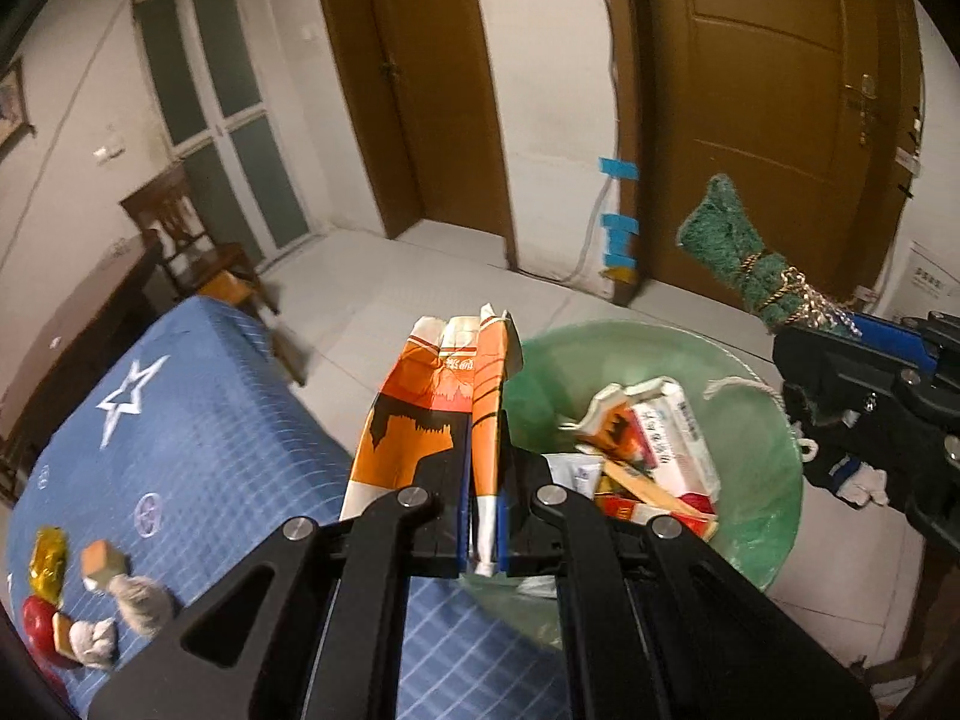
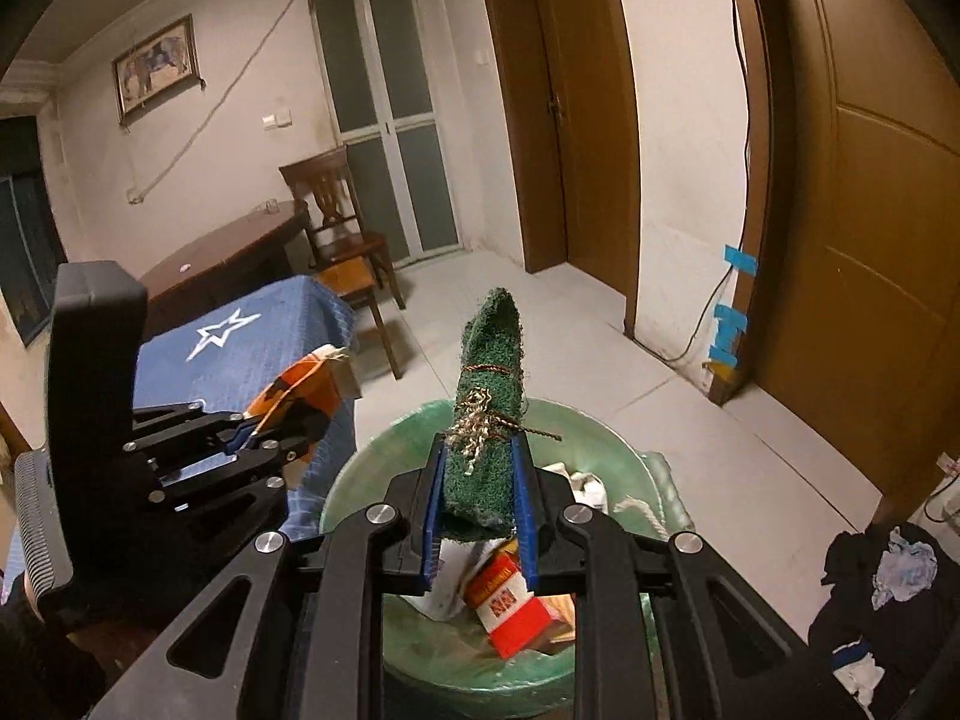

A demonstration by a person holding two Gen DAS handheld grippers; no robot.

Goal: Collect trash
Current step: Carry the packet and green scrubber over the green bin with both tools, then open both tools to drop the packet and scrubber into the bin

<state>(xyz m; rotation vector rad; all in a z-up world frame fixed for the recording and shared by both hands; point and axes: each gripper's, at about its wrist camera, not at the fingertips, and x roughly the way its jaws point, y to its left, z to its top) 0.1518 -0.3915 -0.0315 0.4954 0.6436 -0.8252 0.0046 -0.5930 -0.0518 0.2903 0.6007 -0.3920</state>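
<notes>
My left gripper [image 1: 483, 450] is shut on a flattened orange and white paper carton [image 1: 432, 414], held upright at the left rim of the green-lined trash bin [image 1: 774, 480]. My right gripper [image 2: 477, 468] is shut on a green scouring pad [image 2: 489, 396] tied with gold string, held above the same bin [image 2: 360, 480]. The bin holds a red cigarette pack [image 2: 510, 606], boxes and wrappers. The right gripper with the pad shows in the left wrist view [image 1: 840, 330]; the left gripper with the carton shows in the right wrist view [image 2: 258, 438].
A table with a blue star-patterned cloth [image 1: 180, 420] stands left of the bin; on it lie a gold wrapper [image 1: 48, 558], a red item [image 1: 39, 624] and crumpled tissues [image 1: 141, 600]. A wooden chair [image 2: 348, 240], brown doors and dark clothes [image 2: 870, 600] on the floor surround it.
</notes>
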